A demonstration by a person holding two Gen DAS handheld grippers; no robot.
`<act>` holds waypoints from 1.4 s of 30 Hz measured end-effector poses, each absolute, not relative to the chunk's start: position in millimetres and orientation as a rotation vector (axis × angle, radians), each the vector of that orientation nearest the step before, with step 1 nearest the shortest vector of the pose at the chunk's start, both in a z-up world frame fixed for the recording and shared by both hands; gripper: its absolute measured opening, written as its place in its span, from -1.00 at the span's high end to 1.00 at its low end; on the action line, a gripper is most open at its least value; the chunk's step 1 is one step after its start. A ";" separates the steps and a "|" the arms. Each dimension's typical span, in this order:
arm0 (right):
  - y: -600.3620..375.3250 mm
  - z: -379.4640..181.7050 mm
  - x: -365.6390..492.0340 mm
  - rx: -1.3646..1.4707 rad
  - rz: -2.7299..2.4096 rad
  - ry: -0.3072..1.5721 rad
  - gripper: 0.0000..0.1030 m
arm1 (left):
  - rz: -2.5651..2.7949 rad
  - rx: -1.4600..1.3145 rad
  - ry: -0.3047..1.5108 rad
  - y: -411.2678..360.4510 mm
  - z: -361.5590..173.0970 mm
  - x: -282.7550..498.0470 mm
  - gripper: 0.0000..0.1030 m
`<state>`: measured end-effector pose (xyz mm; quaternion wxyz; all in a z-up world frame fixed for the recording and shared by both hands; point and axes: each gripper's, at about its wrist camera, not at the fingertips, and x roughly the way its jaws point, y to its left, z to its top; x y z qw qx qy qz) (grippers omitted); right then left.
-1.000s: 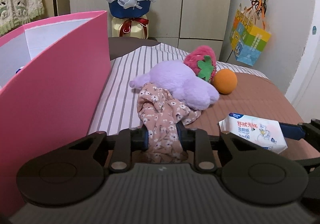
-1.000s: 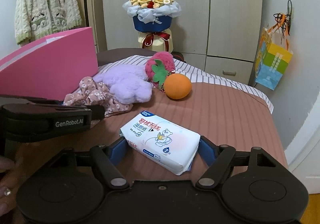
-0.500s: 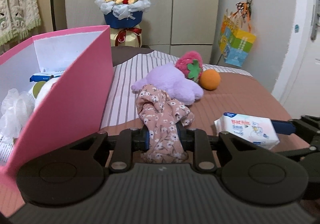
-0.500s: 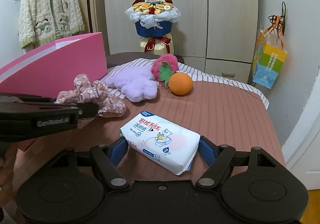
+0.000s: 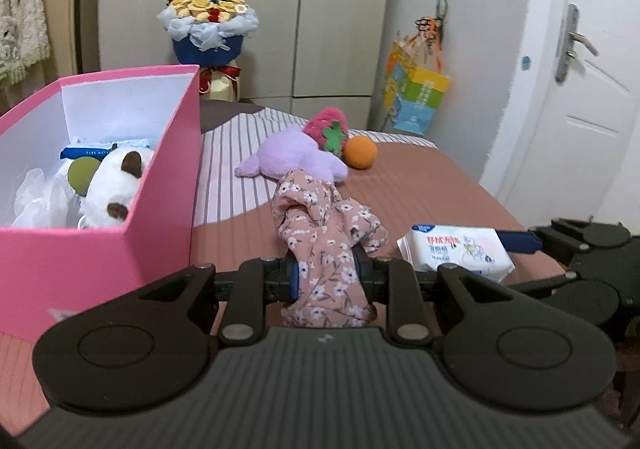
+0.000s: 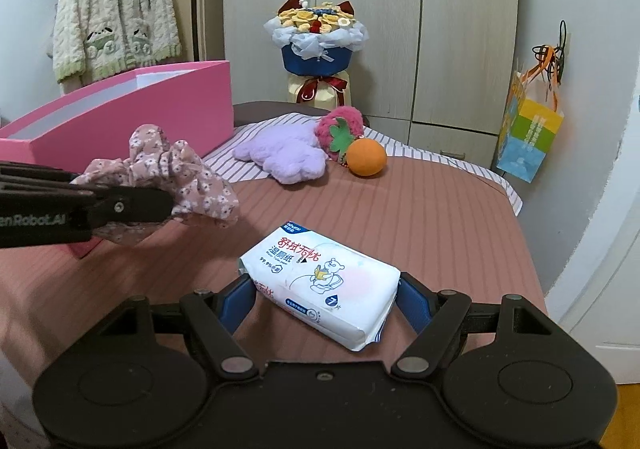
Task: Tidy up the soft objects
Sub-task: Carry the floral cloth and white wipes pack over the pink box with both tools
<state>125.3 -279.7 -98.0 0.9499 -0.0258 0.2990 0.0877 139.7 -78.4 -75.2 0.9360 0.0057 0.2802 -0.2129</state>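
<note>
A: While the left hand-held gripper [image 5: 325,281] is pinched tight on the floral cloth [image 5: 320,233], which hangs clear of the bed [image 5: 420,185] just right of the pink box [image 5: 100,257], how should that drop go?

B: I'd carry it over the near rim before letting go, since loose folds trail below the jaws and could snag on the wall. Release once the whole bundle is above the opening.

A: And the right hand-held gripper [image 6: 326,301]?

B: Its jaws stand fairly wide, clamped on both ends of the wet-wipe pack [image 6: 320,281], which sits further right of the box than the cloth does. I'd let one hand go at a time, so the two don't crowd the opening.

A: What's in the box?

B: A white plush with brown ears [image 5: 114,181], crinkled white plastic [image 5: 36,197] to its left, and a blue-edged packet [image 5: 92,151] behind. There looks to be room on top.

A: Beyond the box?

B: To its far right lie a purple plush [image 5: 292,161], a strawberry plush [image 5: 326,129] and an orange ball [image 5: 361,153], none yet packed.
</note>
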 end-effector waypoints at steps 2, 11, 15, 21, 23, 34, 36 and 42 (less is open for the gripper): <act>-279.0 -93.8 119.1 -0.056 0.184 0.611 -0.55 | -0.456 0.020 0.576 -73.7 -72.1 132.4 0.58; -271.5 -70.4 96.3 -0.102 0.214 0.593 -0.55 | -0.524 0.059 0.569 -52.8 -46.8 108.4 0.58; -267.7 -55.9 87.2 -0.130 0.229 0.556 -0.55 | -0.542 0.058 0.565 -40.8 -33.9 101.0 0.58; -255.2 -29.4 76.9 -0.176 0.284 0.519 -0.55 | -0.558 0.098 0.603 -22.2 -10.1 89.4 0.57; -250.5 -19.7 75.1 -0.178 0.319 0.529 -0.55 | -0.571 0.114 0.631 -16.6 -2.0 87.2 0.57; -219.7 21.0 88.7 -0.096 0.542 0.602 -0.55 | -0.460 0.075 0.563 49.7 52.6 86.8 0.57; -209.2 24.5 93.6 -0.094 0.567 0.586 -0.55 | -0.434 0.074 0.540 59.5 57.9 90.4 0.57; -170.8 36.2 117.3 -0.118 0.624 0.527 -0.55 | -0.382 0.047 0.505 83.6 61.8 113.9 0.57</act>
